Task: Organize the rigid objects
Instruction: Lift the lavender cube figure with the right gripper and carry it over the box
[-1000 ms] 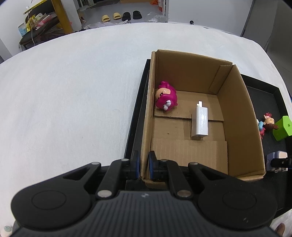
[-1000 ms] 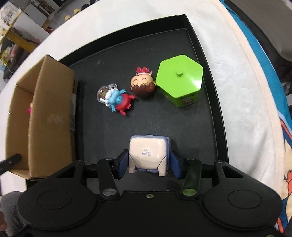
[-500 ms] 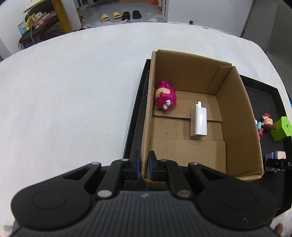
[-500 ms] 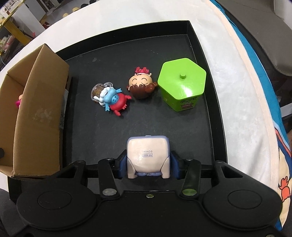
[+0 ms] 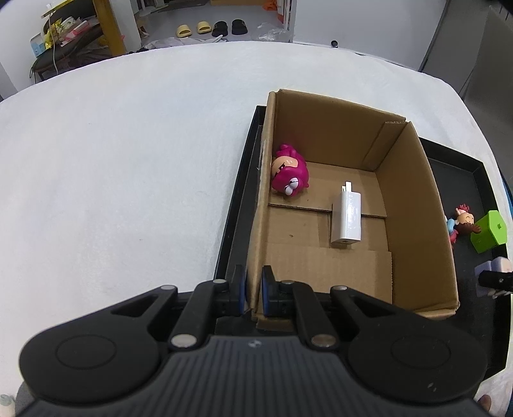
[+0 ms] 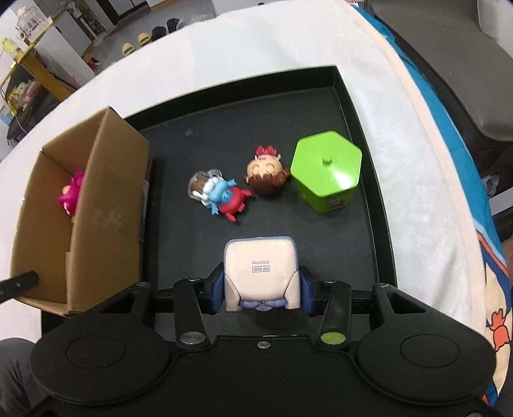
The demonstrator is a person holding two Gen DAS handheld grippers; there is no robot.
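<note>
While the left gripper point(image 5: 254, 293) stays clamped on the near wall of the open brown cardboard box point(image 5: 413, 205), the left wrist view has barely changed from a second ago: a magenta round-headed toy figure point(image 5: 290, 179) and a white plastic wall charger point(image 5: 347, 221) lie on the box floor, well apart. At the right edge the pale cream-and-lavender block toy point(image 5: 495, 269) now sits higher in the frame.

Seen from the right wrist, the right gripper point(image 6: 261, 293) has its blue pads pressed on both sides of that block toy, which has risen clear of the shallow black plastic tray point(image 6: 375, 179); the tray contents look farther below than before. A blue-and-red toy figure point(image 6: 221, 197), a brown-haired doll head with a red bow point(image 6: 264, 173) and a lime-green hexagonal lidded container point(image 6: 327, 171) remain in a row on the tray, the box to their left.

A white fleecy cloth point(image 5: 128, 160) covers the table; slippers point(image 5: 211, 27) and a yellow-framed shelf point(image 5: 105, 25) line the floor beyond.
</note>
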